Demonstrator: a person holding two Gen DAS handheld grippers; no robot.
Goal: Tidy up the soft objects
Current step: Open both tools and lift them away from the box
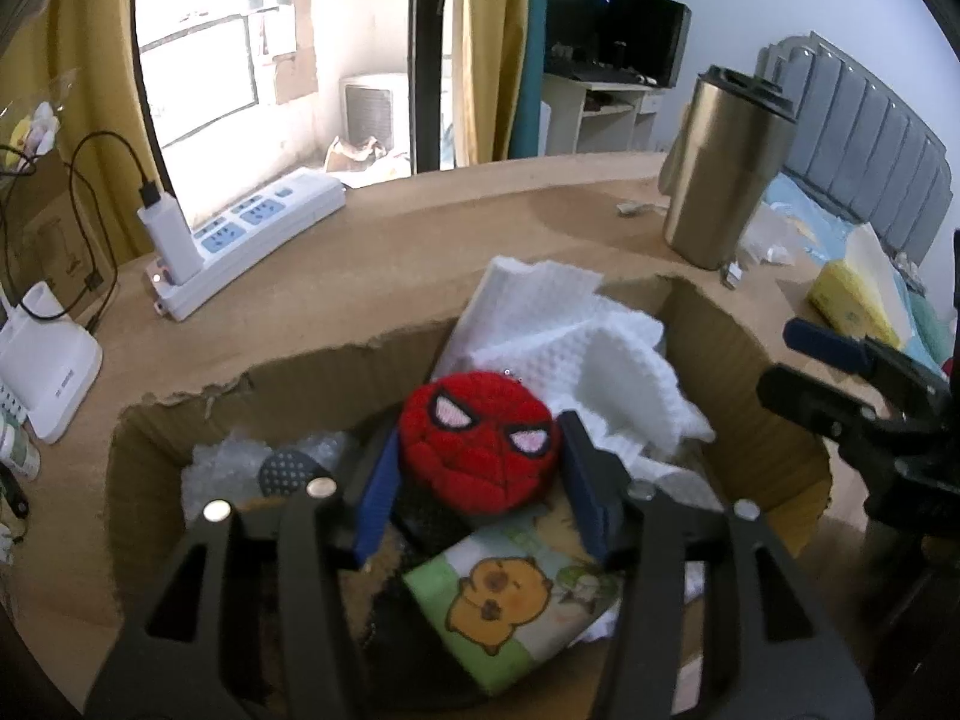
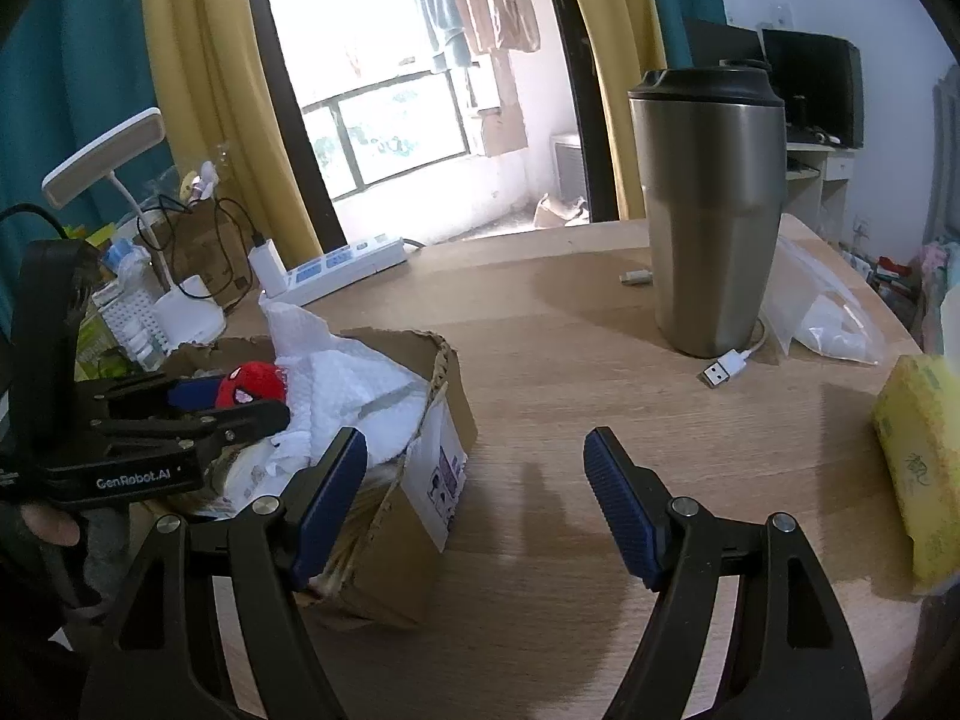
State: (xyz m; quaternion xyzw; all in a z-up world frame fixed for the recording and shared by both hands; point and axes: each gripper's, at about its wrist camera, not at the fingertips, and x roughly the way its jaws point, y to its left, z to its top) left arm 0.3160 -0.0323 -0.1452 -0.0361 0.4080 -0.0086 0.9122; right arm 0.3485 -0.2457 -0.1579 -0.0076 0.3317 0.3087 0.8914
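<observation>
Left gripper (image 1: 480,456) clamps the red plush ball (image 1: 478,439) between its blue pads, over the open cardboard box (image 1: 150,420). Beyond the fingertips lies white cloth (image 1: 576,336); beneath them, a cartoon packet (image 1: 516,594). Right gripper (image 2: 474,468) spread wide above the bare table (image 2: 540,330), box beside its left finger.

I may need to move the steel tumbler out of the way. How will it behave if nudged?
The steel tumbler is tall and narrows toward its base, so a high push may tip it. Its smooth metal probably slips in the right gripper. Fill level is hidden.
</observation>
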